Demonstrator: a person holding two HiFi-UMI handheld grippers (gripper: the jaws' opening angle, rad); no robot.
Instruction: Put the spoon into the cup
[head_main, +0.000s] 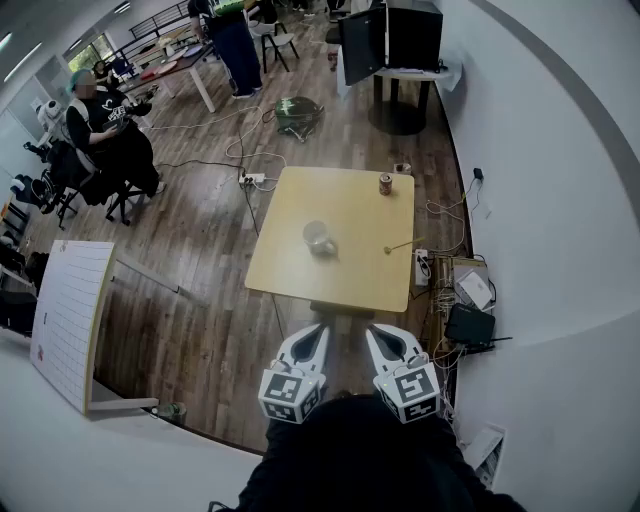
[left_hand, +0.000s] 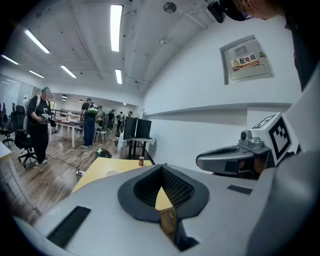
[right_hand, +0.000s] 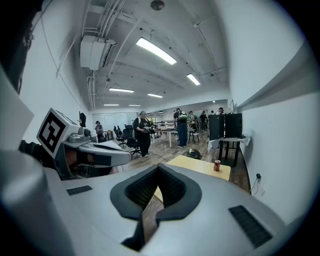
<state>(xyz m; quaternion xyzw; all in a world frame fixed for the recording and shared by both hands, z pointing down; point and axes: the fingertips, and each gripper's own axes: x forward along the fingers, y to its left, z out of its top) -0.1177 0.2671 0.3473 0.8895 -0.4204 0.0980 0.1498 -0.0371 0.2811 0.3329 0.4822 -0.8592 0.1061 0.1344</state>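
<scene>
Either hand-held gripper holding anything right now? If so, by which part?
Nothing held. Left hand-held gripper and right hand-held gripper are shut, empty; spoon and cup sit untouched on the table.

Bright, even indoor light comes from long ceiling lamps (left_hand: 115, 27), which glare white across the top of both gripper views. Shadows are faint. All three views bulge at the edges, with dark corners. In the head view the cup (head_main: 319, 238) looks small and soft.

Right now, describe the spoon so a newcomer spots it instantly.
Find the nearest square wooden table. Near its right edge lies the spoon, right of the clear cup, nearer than the red can. It alone is thin and stick-like.
</scene>
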